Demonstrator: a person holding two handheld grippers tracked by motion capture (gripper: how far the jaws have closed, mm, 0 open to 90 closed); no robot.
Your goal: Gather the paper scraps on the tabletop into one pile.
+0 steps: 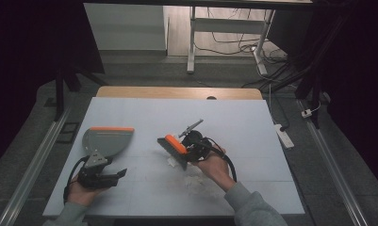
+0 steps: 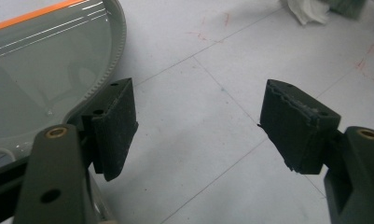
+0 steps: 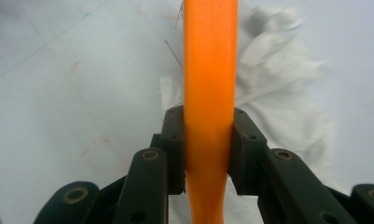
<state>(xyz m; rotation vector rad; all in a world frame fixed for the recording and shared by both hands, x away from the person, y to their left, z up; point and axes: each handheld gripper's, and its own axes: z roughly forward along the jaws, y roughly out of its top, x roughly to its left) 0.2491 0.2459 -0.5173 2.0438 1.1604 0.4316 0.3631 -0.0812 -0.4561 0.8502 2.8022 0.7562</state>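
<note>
high view: a person sits at the desk (image 1: 252, 122) with a pair of tongs in each hand. the right tongs (image 1: 185, 149) are clamped on the orange handle of a small brush (image 1: 173, 145), and the right gripper view shows that handle (image 3: 209, 93) pinched squarely between both pads, running straight away from the camera. the brush hangs over the middle of the desk, its bristle end just beside a little heap of crumpled white paper scraps (image 1: 189, 176); from the right gripper view the scraps (image 3: 278, 93) lie right under and beside the handle.

the left tongs (image 1: 112, 176) stand wide apart with nothing between them, resting near the front left of the desk. just beyond them lies the grey dustpan (image 1: 107, 140) with its orange edge, flat on the desk; in the left gripper view its rim (image 2: 111, 70) sits right beside one pad, though whether it touches i cannot tell.

to my eye this is the sweeping step, brush in hand and pan not yet held. the next move looks to call for the left tongs closing on the dustpan and bringing its lip toward the scraps, well apart from it now, while the brush draws them across.
</note>
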